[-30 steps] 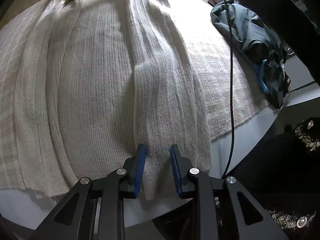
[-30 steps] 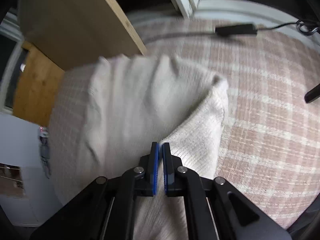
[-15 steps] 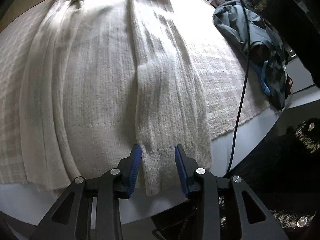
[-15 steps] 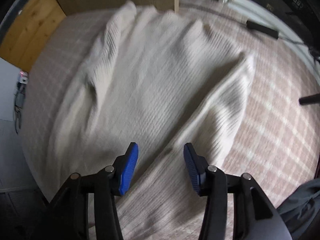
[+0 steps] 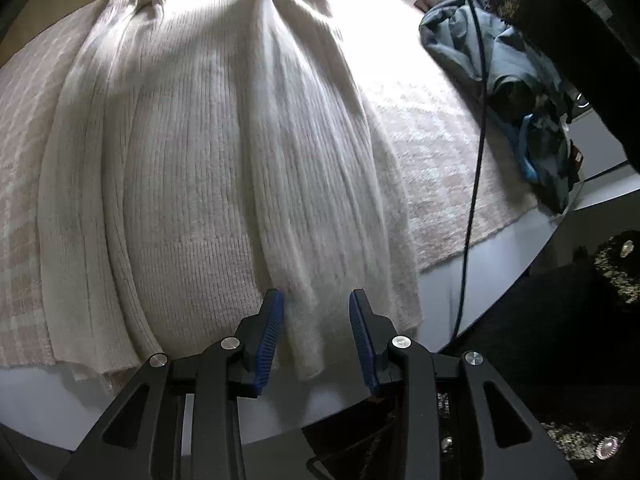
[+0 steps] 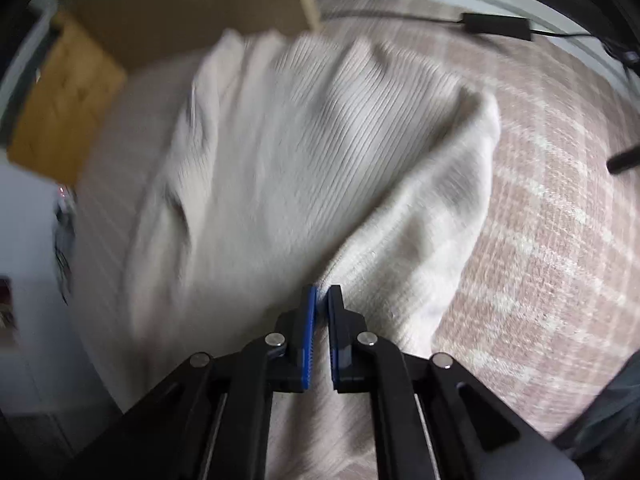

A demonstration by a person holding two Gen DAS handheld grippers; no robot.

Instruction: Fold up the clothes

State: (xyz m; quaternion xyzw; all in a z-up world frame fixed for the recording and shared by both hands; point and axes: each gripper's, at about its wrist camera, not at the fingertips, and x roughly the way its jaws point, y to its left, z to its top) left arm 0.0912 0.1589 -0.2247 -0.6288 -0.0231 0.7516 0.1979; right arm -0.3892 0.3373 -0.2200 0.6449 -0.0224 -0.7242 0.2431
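Observation:
A white ribbed sweater [image 5: 208, 168] lies lengthwise on a checked blanket [image 5: 424, 132], with one side folded over onto its middle. My left gripper [image 5: 316, 300] stands open at the near hem. The folded strip's end lies loosely between the blue pads [image 5: 270, 332], which do not press on it. At the far end, my right gripper [image 6: 322, 292] is shut on the folded edge of the sweater [image 6: 320, 152]. Its dark tip also shows in the left wrist view, at the top of the picture. The right wrist view is blurred.
A blue-grey garment [image 5: 500, 64] is heaped at the blanket's right end. A black cable [image 5: 476, 160] hangs across it and past the pale table edge [image 5: 460, 280]. A wooden board [image 6: 180, 12] and a black power adapter [image 6: 496, 26] lie beyond the sweater.
My right gripper opened, shifted along the sweater, then shut again on the folded edge. My left jaws stand slightly wider than a second ago. The fold now shows lengthwise tension creases.

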